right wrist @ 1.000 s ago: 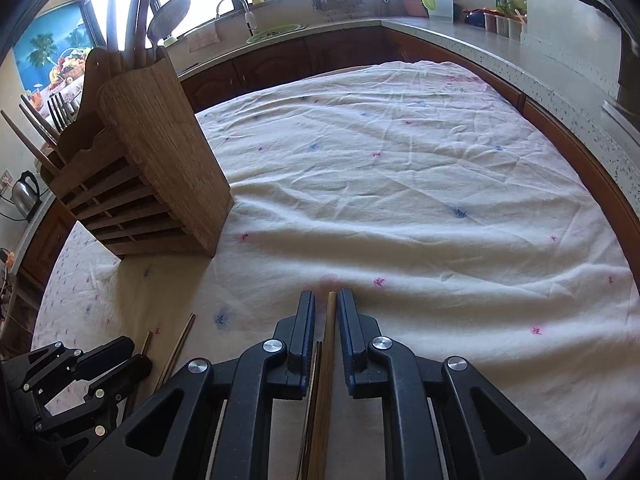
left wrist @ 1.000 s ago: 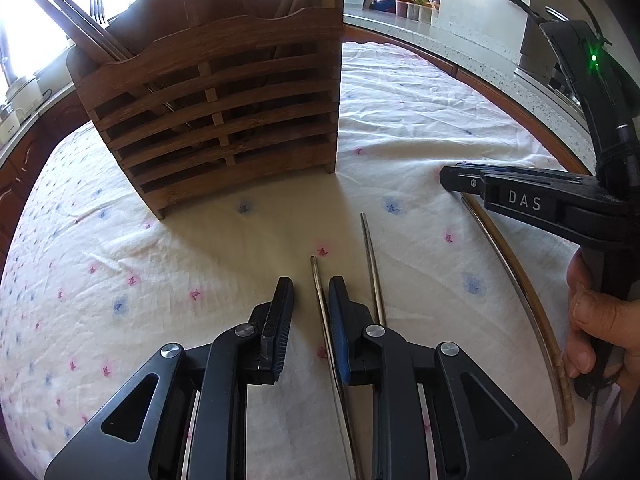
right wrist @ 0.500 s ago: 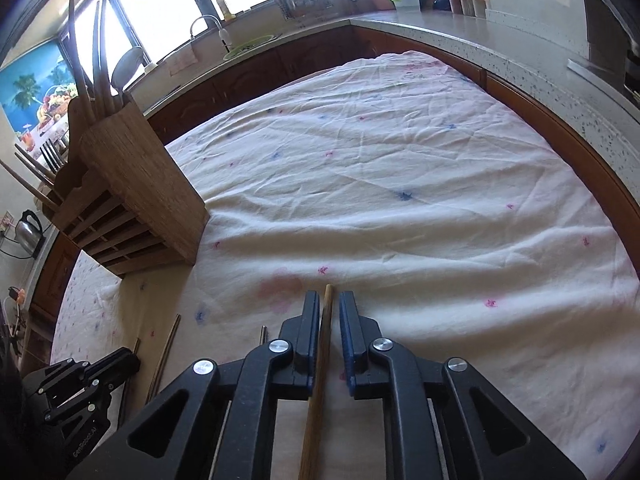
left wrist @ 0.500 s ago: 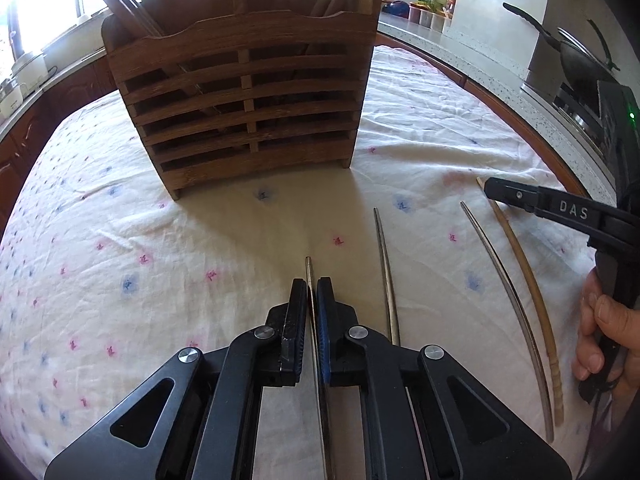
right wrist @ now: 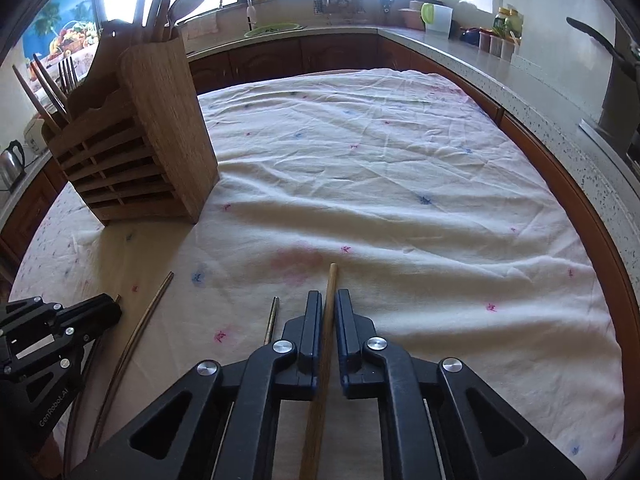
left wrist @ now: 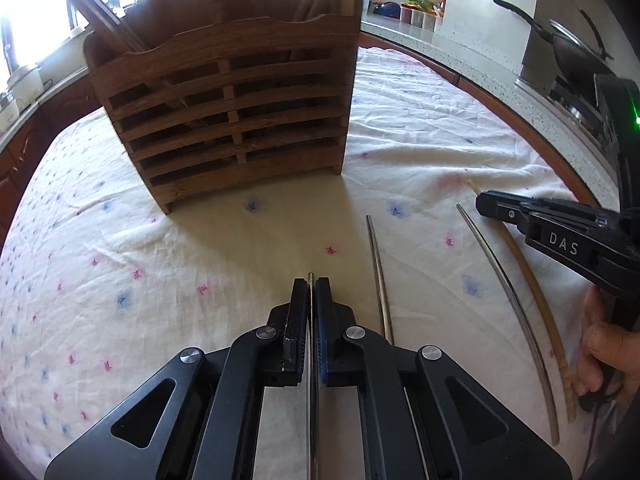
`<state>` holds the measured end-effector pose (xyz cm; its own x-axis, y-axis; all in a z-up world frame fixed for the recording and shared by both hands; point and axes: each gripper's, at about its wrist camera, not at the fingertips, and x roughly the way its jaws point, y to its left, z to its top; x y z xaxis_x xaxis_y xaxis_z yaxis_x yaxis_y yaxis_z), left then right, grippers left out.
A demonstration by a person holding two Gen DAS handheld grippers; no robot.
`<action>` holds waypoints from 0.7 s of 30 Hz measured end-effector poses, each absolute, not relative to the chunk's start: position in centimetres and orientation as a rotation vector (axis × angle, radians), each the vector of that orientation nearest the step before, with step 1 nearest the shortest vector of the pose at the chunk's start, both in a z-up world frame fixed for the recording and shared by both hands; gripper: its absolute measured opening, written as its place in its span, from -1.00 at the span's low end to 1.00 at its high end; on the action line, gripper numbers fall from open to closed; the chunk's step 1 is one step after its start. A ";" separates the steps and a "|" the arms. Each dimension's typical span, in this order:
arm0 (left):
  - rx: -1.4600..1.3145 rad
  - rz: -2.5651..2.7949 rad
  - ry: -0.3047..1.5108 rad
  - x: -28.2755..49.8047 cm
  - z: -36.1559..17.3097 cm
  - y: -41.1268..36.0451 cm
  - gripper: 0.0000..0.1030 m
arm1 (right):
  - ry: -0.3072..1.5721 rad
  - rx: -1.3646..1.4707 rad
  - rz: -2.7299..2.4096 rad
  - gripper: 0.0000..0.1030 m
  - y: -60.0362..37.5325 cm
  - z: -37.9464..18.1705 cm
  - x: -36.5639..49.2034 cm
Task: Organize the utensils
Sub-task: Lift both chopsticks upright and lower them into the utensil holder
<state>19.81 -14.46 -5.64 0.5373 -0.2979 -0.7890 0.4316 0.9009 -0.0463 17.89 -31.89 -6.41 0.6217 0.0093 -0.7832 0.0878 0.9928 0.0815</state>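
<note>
Left wrist view: left gripper (left wrist: pixel 310 286) sits low over a cloth (left wrist: pixel 160 280) printed with small pink and blue flowers. Its fingers (left wrist: pixel 298 312) are closed tight on a thin metal chopstick (left wrist: pixel 310 360), whose tip pokes out just past the fingertips. A second metal chopstick (left wrist: pixel 380 284) lies on the cloth just to the right. Further right lie a third metal chopstick (left wrist: pixel 512 312) and, beside it, a wooden chopstick (left wrist: pixel 536 296). The right gripper (left wrist: pixel 560 228), held by a hand (left wrist: pixel 604 348), reaches in from the right edge over the wooden chopstick. A slatted wooden holder (left wrist: pixel 232 120) stands upright ahead on the cloth, with handles rising from its top.

Right wrist view: right gripper (right wrist: pixel 329 300) also sits low over the cloth (right wrist: pixel 400 160). Its fingers (right wrist: pixel 314 332) are nearly closed around the wooden chopstick (right wrist: pixel 326 340), which runs between them with its end reaching past the tips; a thin gap shows on the right side, so whether the grip is firm cannot be told. One metal chopstick (right wrist: pixel 273 318) lies just left of the fingers, another (right wrist: pixel 136 344) further left. The left gripper (right wrist: pixel 52 332) appears at the lower left. The holder (right wrist: pixel 152 132) stands at the upper left, holding forks, chopsticks and spoons.
</note>
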 end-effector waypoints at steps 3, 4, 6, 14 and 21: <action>0.073 -0.453 0.889 19.2 -4.3 -12.5 -0.93 | 0.875 0.201 -0.004 -0.89 -32.3 -5.5 16.7; 0.043 -0.458 0.881 18.9 -3.7 -11.7 -0.93 | 0.859 0.221 0.010 -0.89 -32.3 -5.0 16.1; -0.019 -0.471 0.859 18.3 -2.4 -10.1 -0.93 | 0.819 0.262 0.043 -0.89 -32.0 -3.4 14.8; -0.106 -0.484 0.707 14.8 3.9 -5.5 -0.93 | 0.642 0.288 0.139 -0.89 -29.8 3.7 9.7; -0.133 -0.485 0.605 12.4 7.7 -2.7 -0.93 | 0.511 0.279 0.181 -0.89 -28.4 8.8 6.7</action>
<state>12.38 -2.71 7.71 0.7146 -0.4750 -0.5135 0.3985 0.8798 -0.2592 6.66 -28.37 8.77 0.8573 0.2395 -0.4558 -0.1013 0.9464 0.3067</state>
